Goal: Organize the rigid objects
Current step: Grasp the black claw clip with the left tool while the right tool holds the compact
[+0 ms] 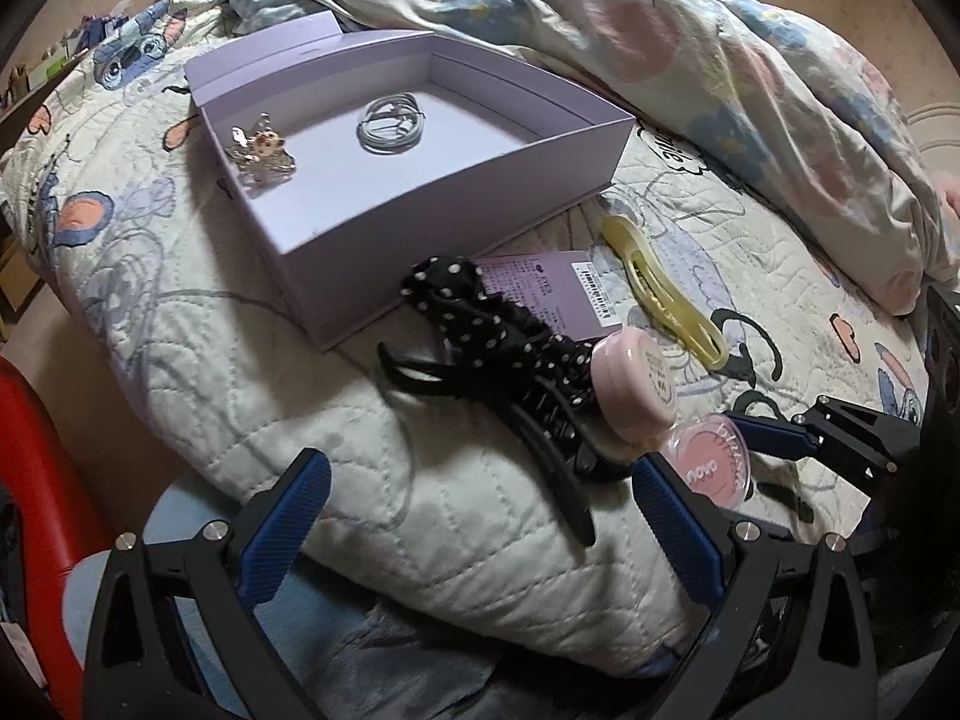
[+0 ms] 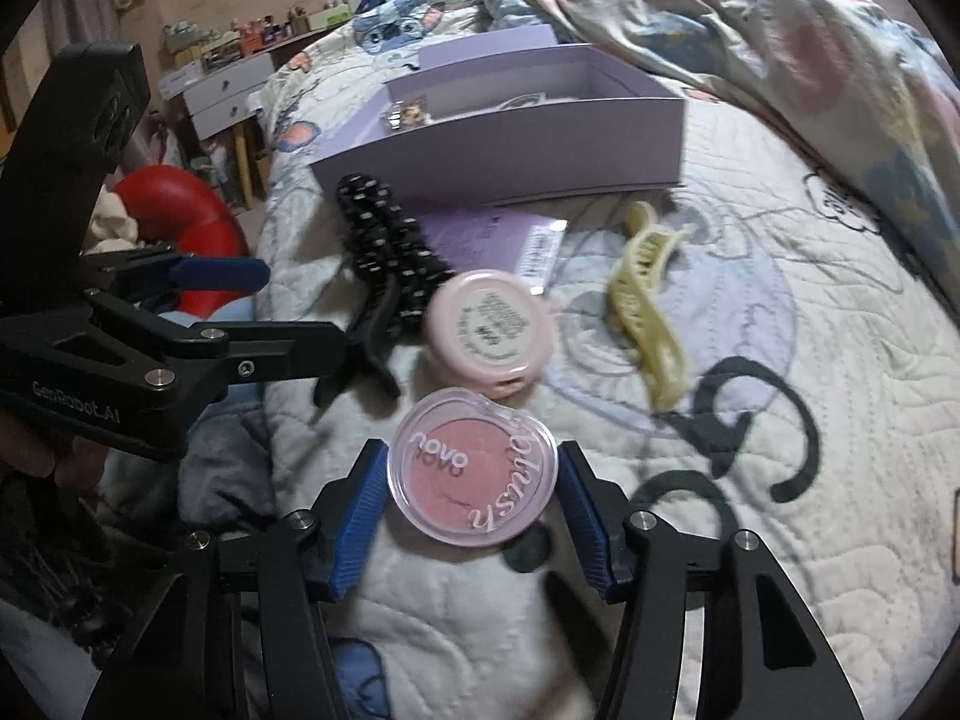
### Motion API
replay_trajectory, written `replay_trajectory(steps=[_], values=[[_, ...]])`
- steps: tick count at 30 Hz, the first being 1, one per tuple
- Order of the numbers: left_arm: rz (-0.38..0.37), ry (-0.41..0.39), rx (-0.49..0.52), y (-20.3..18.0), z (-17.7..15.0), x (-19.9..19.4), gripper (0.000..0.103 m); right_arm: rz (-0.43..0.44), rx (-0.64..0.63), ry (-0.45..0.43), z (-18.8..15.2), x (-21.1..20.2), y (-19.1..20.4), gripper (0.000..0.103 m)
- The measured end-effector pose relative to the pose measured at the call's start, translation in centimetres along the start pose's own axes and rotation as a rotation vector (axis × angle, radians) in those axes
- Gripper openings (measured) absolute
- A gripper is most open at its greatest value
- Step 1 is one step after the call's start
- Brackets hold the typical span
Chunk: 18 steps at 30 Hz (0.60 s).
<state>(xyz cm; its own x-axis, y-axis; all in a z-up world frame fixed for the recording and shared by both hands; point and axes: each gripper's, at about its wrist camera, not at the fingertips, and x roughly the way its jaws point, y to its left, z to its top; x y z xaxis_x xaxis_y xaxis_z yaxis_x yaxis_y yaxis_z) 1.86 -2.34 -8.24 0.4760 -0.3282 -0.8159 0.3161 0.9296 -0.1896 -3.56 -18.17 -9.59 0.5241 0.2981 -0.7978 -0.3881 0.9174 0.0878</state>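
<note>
While the right tool (image 2: 471, 516) reaches low over the bed (image 2: 750, 324), its blue pads stand on either side of the blush compact (image 2: 471, 471), close to its rim but with a sliver of gap on each side, so the jaws are narrowed around it rather than clamped. The compact lies flat on the quilt, clear lid up, printed "novo" and "blush". Just beyond it sits a pink jar (image 2: 489, 327), tipped so its labelled base faces the camera. Left of the jar lies a black polka-dot clip (image 2: 384, 252), and to the right a yellow clip (image 2: 645, 300), apart from the rest. A purple card (image 2: 480, 237) lies partly under the jar and the dotted clip.

The left tool (image 1: 480, 504) hovers wide open at the near edge of the bed, holding nothing; the black clip's (image 1: 510, 360) long handle points into the gap between its pads. Farther back stands an open lilac box (image 1: 420, 204), holding a gold charm (image 1: 261, 147) in its left corner and a coiled white cable (image 1: 390, 123) near the middle. A rumpled blanket (image 1: 660, 48) is heaped behind the box.
</note>
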Motion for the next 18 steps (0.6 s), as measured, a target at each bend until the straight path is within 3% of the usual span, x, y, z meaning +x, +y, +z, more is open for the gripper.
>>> replay_trajectory(steps=[3,10,13,18], values=[[-0.011,0.006,0.002,-0.4,0.3,0.5,0.101,-0.024,0.018,-0.001,0.1,-0.2,-0.9,0.056],[-0.004,0.039,0.009,-1.5,1.0,1.6,0.070,-0.044,0.057,0.002,0.3,-0.3,-2.3,0.056],[0.026,0.070,0.003,-1.7,1.1,2.4,0.064,-0.044,0.065,0.005,0.4,-0.3,-2.6,0.056],[0.036,0.078,-0.016,-1.1,0.7,2.3,0.043,-0.039,0.072,0.011,0.4,-0.2,-2.8,0.056]])
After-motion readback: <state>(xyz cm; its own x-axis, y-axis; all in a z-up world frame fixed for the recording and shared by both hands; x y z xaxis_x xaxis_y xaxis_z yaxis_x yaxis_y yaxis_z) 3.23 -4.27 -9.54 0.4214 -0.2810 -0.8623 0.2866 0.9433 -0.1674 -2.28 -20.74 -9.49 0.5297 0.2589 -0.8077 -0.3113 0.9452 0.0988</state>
